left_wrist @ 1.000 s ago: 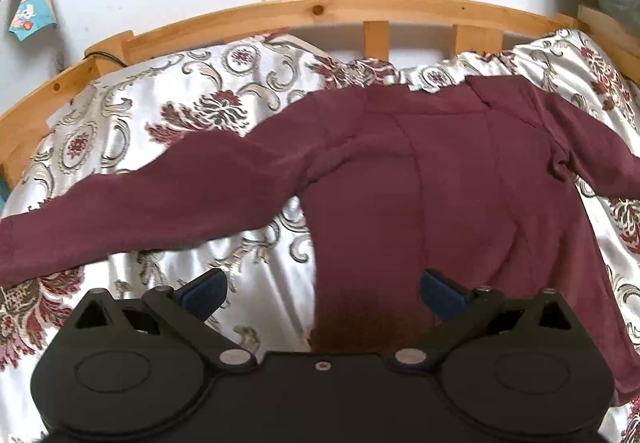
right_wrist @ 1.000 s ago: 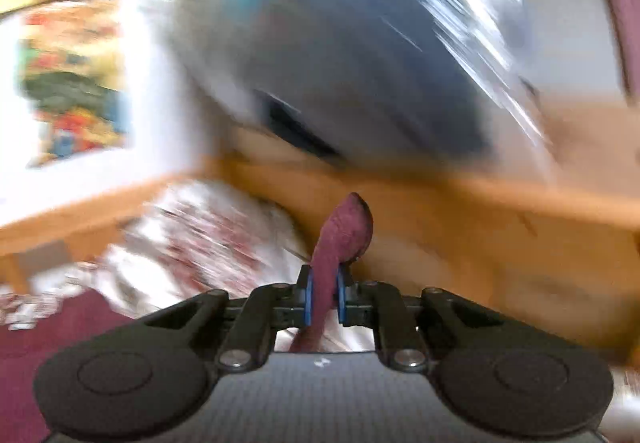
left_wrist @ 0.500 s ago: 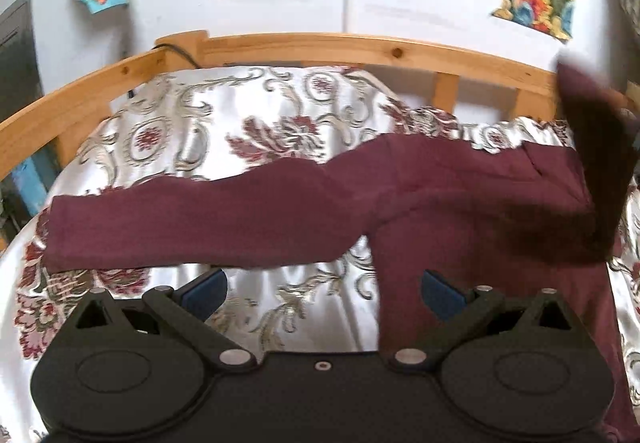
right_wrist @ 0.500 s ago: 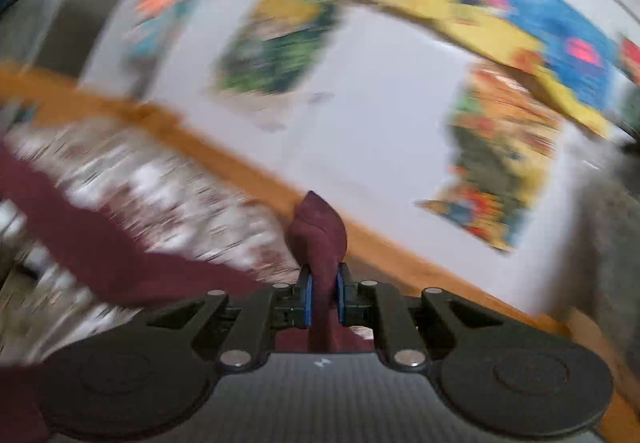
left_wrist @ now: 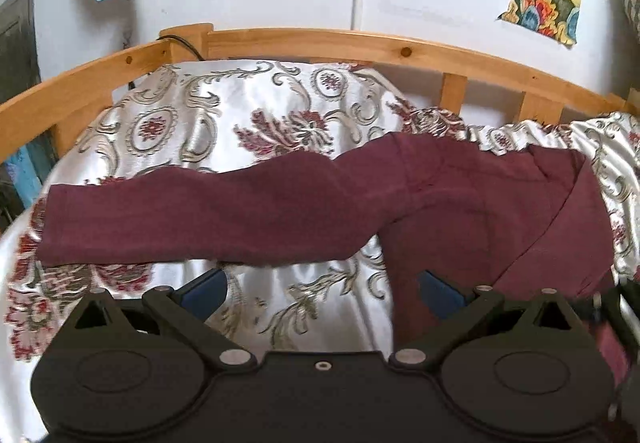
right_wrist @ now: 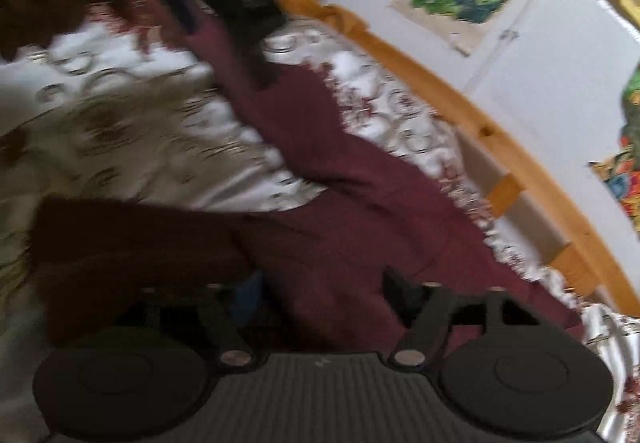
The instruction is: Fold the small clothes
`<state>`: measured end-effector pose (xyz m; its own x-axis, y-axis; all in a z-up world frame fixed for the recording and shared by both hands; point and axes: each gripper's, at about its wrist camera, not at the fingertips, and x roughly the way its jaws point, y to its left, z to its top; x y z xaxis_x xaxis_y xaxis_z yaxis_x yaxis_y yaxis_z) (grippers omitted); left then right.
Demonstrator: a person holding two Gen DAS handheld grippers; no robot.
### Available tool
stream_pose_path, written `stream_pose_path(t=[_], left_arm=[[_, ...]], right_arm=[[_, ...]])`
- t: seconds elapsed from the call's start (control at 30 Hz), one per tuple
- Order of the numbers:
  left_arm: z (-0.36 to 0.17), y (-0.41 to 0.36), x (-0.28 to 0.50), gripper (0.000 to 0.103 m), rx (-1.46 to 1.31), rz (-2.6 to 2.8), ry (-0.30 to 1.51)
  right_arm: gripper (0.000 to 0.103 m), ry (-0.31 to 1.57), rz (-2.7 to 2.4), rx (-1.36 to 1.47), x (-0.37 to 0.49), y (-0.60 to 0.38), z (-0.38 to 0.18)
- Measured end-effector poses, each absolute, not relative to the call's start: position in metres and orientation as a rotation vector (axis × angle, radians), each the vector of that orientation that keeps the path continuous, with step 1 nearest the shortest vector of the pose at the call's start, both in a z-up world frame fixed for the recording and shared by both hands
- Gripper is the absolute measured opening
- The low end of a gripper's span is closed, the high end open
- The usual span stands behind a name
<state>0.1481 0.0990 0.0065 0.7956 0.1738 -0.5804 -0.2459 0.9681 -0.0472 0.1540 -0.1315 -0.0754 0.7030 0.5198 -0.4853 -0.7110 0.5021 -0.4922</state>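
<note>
While the maroon long-sleeved knit top (left_wrist: pixel 460 203) lies flat on the floral satin bedspread (left_wrist: pixel 248 115), one sleeve already sits folded across its body. Left gripper (left_wrist: pixel 320 285) hovers spread wide and empty; right gripper (right_wrist: pixel 320 283) looks parted and empty too, though blurred. Outstretched sleeve (left_wrist: pixel 192 215) and body folds remain, I'd judge.

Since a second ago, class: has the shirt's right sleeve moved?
Yes. The right sleeve, then spread toward the bed's right edge, now lies folded across the shirt body, inward from the rail.
</note>
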Motion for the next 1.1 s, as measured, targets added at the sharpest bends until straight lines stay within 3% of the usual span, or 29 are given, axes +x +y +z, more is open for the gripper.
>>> stream_pose_path(t=[0.07, 0.3, 0.5, 0.67, 0.8, 0.87, 0.97, 1.1], left_arm=[[0.006, 0.096, 0.153, 0.102, -0.140, 0.211, 0.604], [-0.021, 0.067, 0.182, 0.102, -0.134, 0.133, 0.677], [-0.052, 0.038, 0.184, 0.102, 0.001, 0.131, 0.757], [-0.067, 0.030, 0.180, 0.102, 0.074, 0.133, 0.792], [-0.074, 0.028, 0.183, 0.102, 0.083, 0.114, 0.812], [-0.077, 0.030, 0.184, 0.102, 0.063, 0.093, 0.817], [-0.079, 0.030, 0.188, 0.102, 0.046, 0.078, 0.823], [-0.087, 0.024, 0.194, 0.102, 0.042, 0.069, 0.845]], right_arm=[[0.085, 0.322, 0.800, -0.712, 0.145, -0.142, -0.074], [0.097, 0.420, 0.679, -0.534, 0.159, -0.207, -0.048], [0.094, 0.541, 0.440, -0.319, 0.247, -0.270, -0.040], [0.073, 0.625, 0.307, -0.108, 0.329, -0.312, -0.050], [0.069, 0.689, 0.265, -0.038, 0.374, -0.325, -0.066], [0.041, 0.720, 0.297, 0.019, 0.384, -0.334, -0.070], [0.021, 0.709, 0.321, 0.049, 0.384, -0.339, -0.067], [0.021, 0.665, 0.304, 0.037, 0.380, -0.347, -0.058]])
